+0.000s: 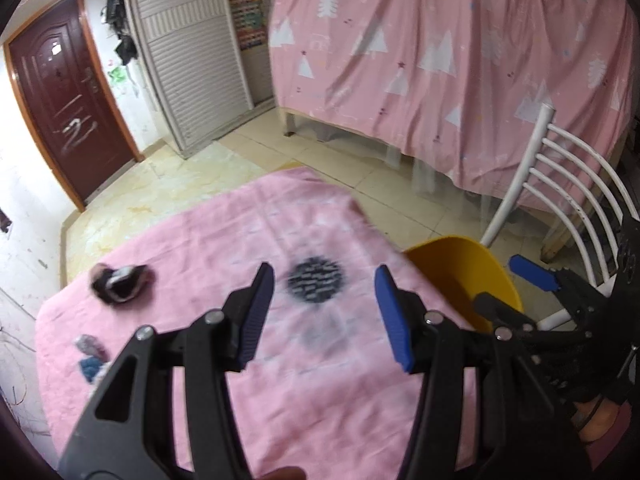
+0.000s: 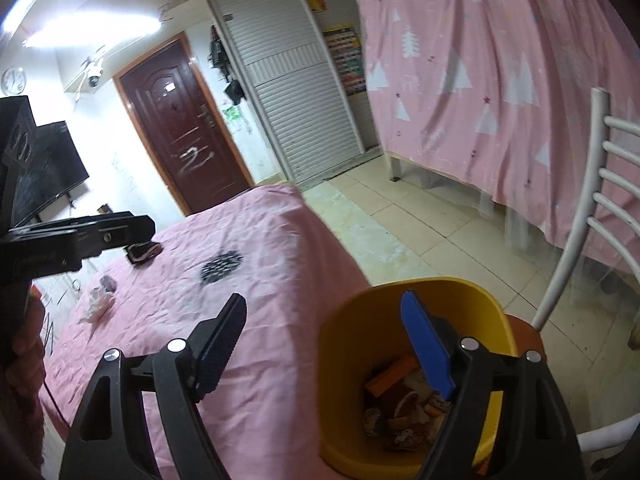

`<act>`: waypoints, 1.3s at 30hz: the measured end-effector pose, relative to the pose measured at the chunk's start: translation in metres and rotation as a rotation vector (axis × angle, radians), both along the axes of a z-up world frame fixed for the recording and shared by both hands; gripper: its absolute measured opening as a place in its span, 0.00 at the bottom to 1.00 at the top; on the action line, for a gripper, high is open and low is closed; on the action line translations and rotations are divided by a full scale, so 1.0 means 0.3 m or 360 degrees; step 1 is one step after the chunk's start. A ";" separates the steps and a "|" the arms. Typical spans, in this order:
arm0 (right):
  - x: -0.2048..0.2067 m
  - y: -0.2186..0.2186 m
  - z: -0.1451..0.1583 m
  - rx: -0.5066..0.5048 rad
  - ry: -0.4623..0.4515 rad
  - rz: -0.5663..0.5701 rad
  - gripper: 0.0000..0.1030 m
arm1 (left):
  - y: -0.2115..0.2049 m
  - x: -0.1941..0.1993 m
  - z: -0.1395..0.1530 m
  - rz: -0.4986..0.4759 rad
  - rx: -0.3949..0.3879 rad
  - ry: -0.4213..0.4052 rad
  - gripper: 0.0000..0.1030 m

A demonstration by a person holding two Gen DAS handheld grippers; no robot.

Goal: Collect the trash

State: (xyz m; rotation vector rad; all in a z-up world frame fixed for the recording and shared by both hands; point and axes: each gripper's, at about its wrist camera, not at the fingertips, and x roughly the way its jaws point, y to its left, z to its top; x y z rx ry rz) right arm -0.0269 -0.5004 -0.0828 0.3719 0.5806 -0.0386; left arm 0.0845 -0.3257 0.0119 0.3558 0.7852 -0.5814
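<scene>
While both the left tongs (image 1: 324, 312) and right tongs (image 2: 328, 344) are held open and empty, crumpled dark and pale wrappers (image 1: 120, 283) lie on the pink-clothed table (image 1: 320, 400); the part-filled yellow plastic bin (image 2: 400, 300) could be tipped if knocked.

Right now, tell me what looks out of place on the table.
Three scraps of trash lie on the pink tablecloth: a dark crumpled wrapper at the far side, a small greyish piece and a crumpled white tissue nearer the left edge. A dark round stain marks the cloth's middle. The yellow bin already holds scraps.
</scene>
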 end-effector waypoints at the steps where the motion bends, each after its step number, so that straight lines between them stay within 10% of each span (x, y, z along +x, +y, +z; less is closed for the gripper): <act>1: 0.004 0.014 0.001 0.0005 -0.0003 0.0022 0.71 | 0.028 0.008 0.006 0.0018 -0.0003 -0.0004 0.48; 22: 0.240 0.330 0.118 -0.0075 -0.0003 0.0351 0.72 | 0.576 0.234 0.033 0.0425 -0.0035 0.0029 0.49; 39: 0.503 0.624 0.159 -0.0240 0.0087 0.0566 0.74 | 0.807 0.427 -0.151 0.0547 -0.0106 0.0240 0.53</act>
